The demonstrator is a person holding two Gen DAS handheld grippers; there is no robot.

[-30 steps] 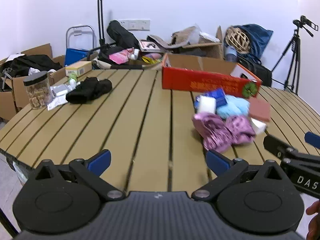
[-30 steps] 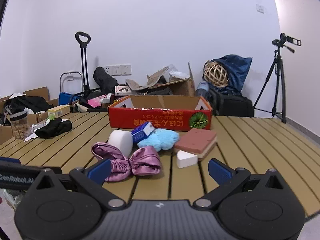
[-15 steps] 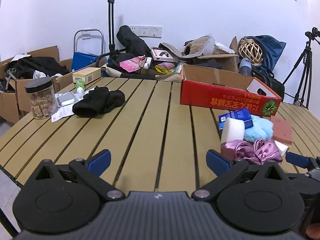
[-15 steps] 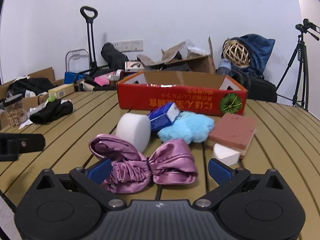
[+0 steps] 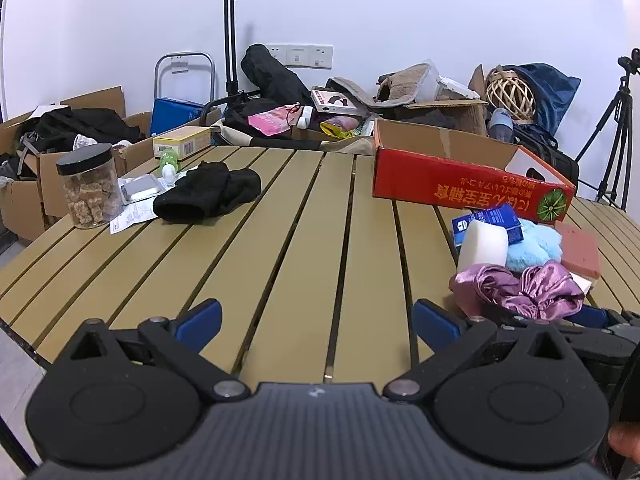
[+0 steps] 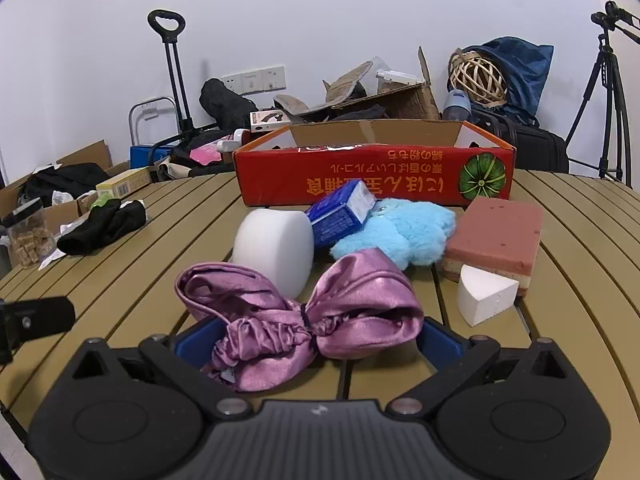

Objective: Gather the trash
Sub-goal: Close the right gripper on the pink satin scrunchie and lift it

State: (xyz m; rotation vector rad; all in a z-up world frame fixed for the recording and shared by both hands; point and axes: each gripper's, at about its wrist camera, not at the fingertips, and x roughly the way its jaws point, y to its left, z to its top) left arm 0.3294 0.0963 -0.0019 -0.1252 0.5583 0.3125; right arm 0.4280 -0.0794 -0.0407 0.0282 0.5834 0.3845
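A pile of items lies on the slatted table in front of an open red cardboard box (image 6: 372, 176): a purple satin scrunchie bow (image 6: 304, 316), a white foam cylinder (image 6: 276, 248), a blue carton (image 6: 340, 212), a light blue fluffy piece (image 6: 400, 232), a pink sponge block (image 6: 496, 240) and a white foam wedge (image 6: 484, 296). My right gripper (image 6: 312, 340) is open, its fingers on either side of the purple bow. My left gripper (image 5: 316, 318) is open and empty over bare table, left of the pile; the bow shows there too (image 5: 520, 288).
A black cloth (image 5: 208, 196), a jar of brown cubes (image 5: 90, 190), papers and a small green bottle (image 5: 168, 160) lie at the table's left. Cardboard boxes, bags, a hand trolley (image 5: 228, 32) and a tripod (image 5: 616, 120) stand behind the table.
My right gripper has moved forward to the pile, and the purple bow now sits between its open fingers. My left gripper has swung left, so the pile shifted to its right edge.
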